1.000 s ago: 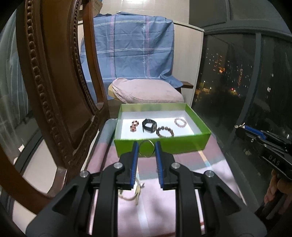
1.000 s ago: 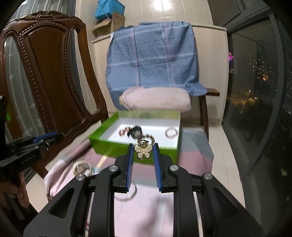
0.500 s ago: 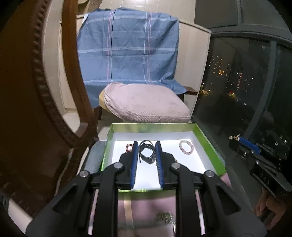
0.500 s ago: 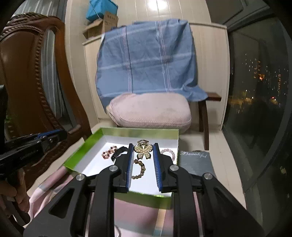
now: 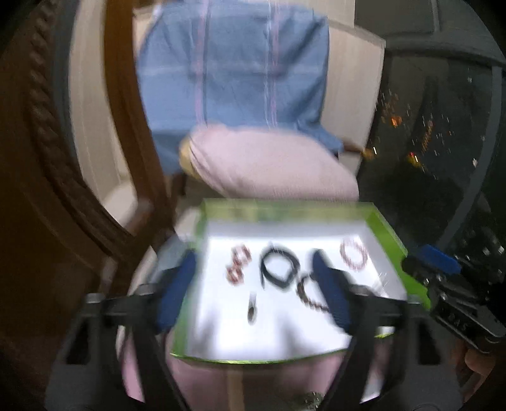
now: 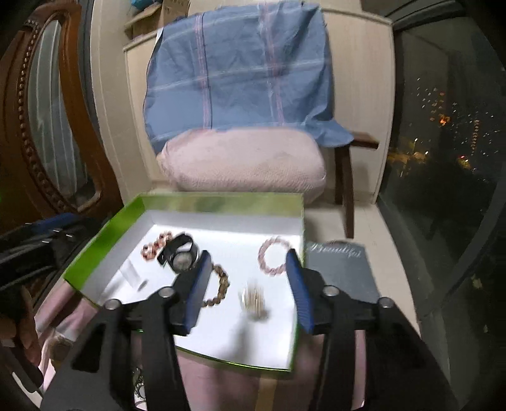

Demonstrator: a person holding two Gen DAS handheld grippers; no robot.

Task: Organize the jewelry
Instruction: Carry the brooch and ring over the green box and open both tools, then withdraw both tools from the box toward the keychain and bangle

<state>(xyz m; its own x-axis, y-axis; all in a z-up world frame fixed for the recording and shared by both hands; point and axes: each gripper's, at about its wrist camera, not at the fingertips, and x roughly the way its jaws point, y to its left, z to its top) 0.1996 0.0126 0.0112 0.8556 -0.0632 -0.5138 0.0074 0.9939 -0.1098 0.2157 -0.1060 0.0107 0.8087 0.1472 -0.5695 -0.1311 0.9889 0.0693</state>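
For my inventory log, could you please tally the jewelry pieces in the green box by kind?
Beaded bracelets: 3 (red bracelet, brown bracelet, pink bracelet)
Black watch: 1
Gold flower clip: 1
Small ring-like piece, too blurred to identify: 1
Total in the green box: 6

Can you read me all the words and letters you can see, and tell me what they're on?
"Beautiful", roughly: blurred cursive on the grey card beside the green box.
Pale letters, too blurred to read: on the right hand-held gripper, seen from the left wrist view.
Cardboard boxes up top: no readable print.
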